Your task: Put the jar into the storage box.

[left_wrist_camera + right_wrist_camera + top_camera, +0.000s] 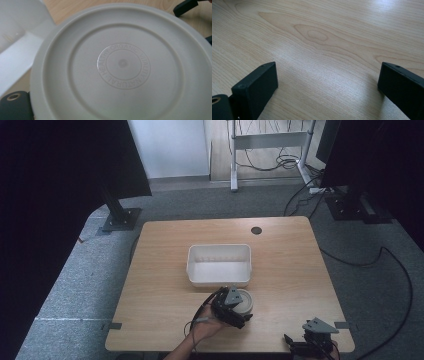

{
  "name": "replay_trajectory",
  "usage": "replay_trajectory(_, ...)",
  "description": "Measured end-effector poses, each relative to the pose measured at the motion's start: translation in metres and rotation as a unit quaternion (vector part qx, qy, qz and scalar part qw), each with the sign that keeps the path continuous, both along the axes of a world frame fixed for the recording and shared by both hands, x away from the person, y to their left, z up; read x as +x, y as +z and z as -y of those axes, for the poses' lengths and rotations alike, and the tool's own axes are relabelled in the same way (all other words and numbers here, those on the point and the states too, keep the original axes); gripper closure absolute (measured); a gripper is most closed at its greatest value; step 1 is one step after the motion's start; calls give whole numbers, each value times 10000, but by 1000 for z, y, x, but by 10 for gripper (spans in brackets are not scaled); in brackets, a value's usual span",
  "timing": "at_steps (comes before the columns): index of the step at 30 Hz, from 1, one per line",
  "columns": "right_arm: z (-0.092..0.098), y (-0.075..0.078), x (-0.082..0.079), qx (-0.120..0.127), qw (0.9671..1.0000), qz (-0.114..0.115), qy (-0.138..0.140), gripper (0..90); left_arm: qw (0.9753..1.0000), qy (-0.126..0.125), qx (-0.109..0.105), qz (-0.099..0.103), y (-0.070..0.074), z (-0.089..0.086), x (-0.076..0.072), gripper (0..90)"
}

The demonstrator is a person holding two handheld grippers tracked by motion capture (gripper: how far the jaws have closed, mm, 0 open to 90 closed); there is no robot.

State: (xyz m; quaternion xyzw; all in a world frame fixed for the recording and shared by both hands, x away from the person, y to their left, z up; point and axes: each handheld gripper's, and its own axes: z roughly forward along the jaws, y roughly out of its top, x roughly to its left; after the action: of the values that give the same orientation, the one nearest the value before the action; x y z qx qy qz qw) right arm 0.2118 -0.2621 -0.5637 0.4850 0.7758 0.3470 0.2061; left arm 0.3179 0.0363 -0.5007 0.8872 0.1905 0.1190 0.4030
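The left gripper (235, 307) sits over a round white lidded container (245, 300) on the wooden table (290, 270), just in front of a white rectangular bin (218, 264). In the left gripper view the container's lid (122, 62), embossed with a ring of lettering, lies very close under the camera, with one jaw base at the lower left and dark parts at the right edge; whether the jaws have closed on it or merely straddle it cannot be told. The likeliest trouble is a poor hold: the lid is smooth and wide, so a grip on its rim could slip, or the lid could come away from the body if lifted by it alone. The bin's near wall stands just beside the container, so a forward push could knock it or shove the bin. The right gripper (312, 337) rests near the table's front right corner, jaws wide apart over bare wood and holding nothing, close enough to the edge that a backward drift takes it off. Open tabletop lies to both sides of the bin.
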Motion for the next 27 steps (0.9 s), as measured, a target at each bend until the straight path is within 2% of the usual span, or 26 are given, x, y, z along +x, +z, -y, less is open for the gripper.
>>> replay_trajectory(13, 0, 0, 0, 2, 10000, 0, -1, 24, 9997, 219, -3, 112, 11, -12, 19, 95)
replay_trajectory(27, 0, 0, 0, 4, 10000, 3, -2, 24, 9989, 392, 22, 256, 21, -13, 44, 95)
